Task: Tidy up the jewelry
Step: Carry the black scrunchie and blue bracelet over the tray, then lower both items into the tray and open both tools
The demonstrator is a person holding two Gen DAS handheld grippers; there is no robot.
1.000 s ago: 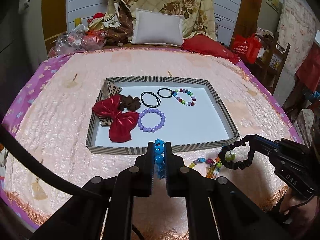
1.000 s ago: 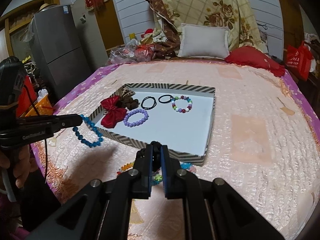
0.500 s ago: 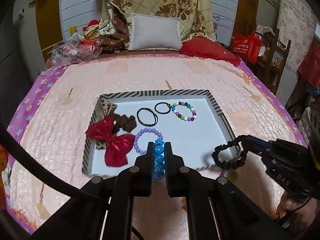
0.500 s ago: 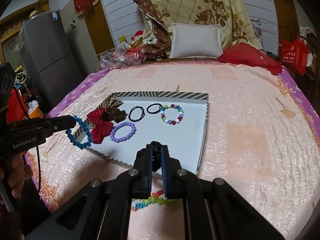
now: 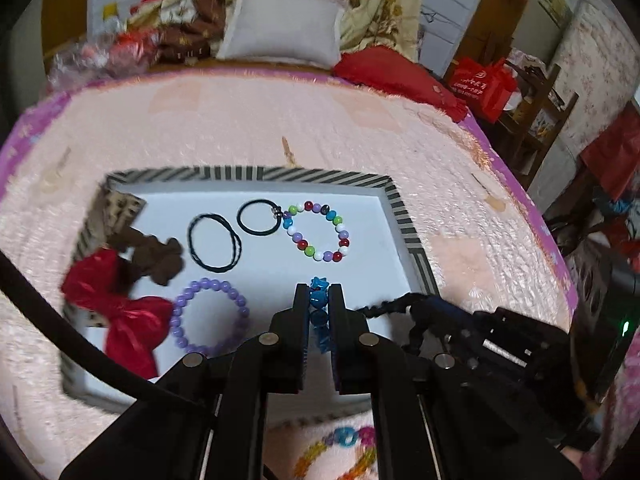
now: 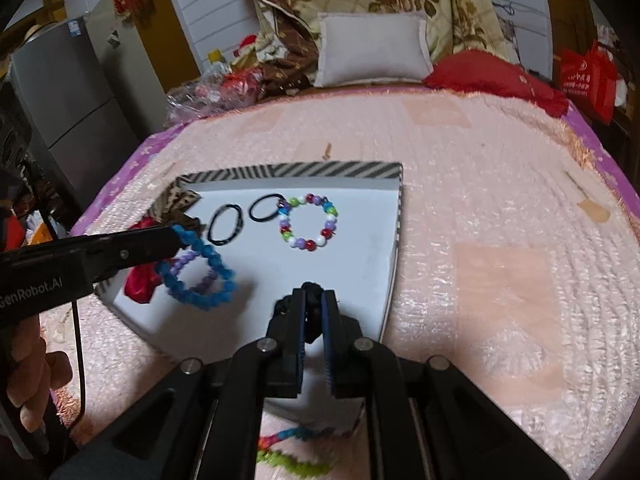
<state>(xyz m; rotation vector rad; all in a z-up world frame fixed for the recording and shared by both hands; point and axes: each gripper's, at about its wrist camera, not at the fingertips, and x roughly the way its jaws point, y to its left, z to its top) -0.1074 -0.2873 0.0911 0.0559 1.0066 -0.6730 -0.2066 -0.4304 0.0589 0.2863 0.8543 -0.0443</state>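
My left hand-held gripper [image 6: 176, 236], marked "GenRobot.AI", pinches a blue bead bracelet [image 6: 200, 272] hanging over the striped tray [image 6: 296, 170]. My right hand-held gripper [image 6: 314, 296] clamps a black braided bracelet [image 5: 384, 306] above the tray's near right corner.

A blue bead bracelet [image 6: 200, 276] hangs pinched in the left gripper [image 5: 319, 304], a black braided band [image 5: 394, 305] in the right gripper [image 6: 314, 300], both above the striped tray [image 5: 404, 216] ahead, holding bracelets and hair ties.
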